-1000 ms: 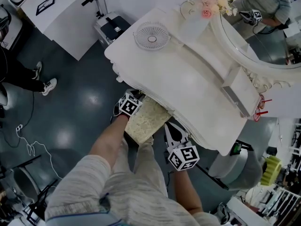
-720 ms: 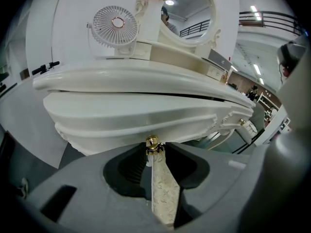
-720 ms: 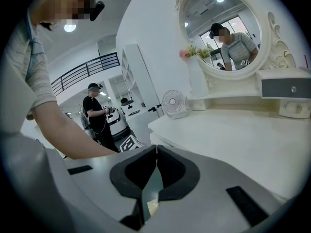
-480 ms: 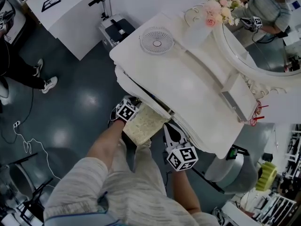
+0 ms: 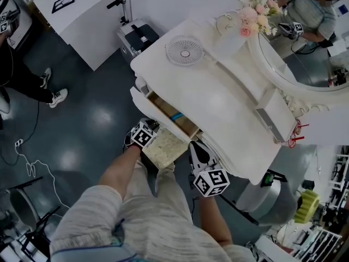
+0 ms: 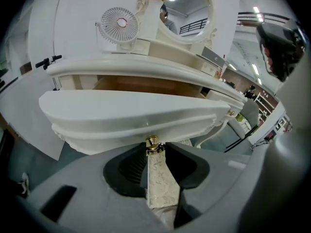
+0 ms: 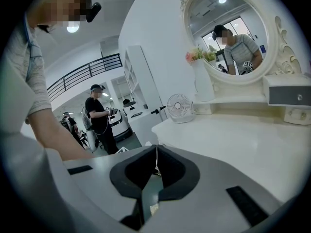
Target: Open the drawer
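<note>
white vanity (image 5: 229,108), drawer (image 6: 131,113) part open, left tool (image 6: 156,148) clamps knob (image 6: 152,142).

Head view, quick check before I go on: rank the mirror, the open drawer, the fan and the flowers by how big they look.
1. mirror: largest, even though the frame edge cuts it off.
2. drawer: open, clearly smaller than the mirror.
3. fan and flowers: they look about alike, so I won't rank them.
</note>
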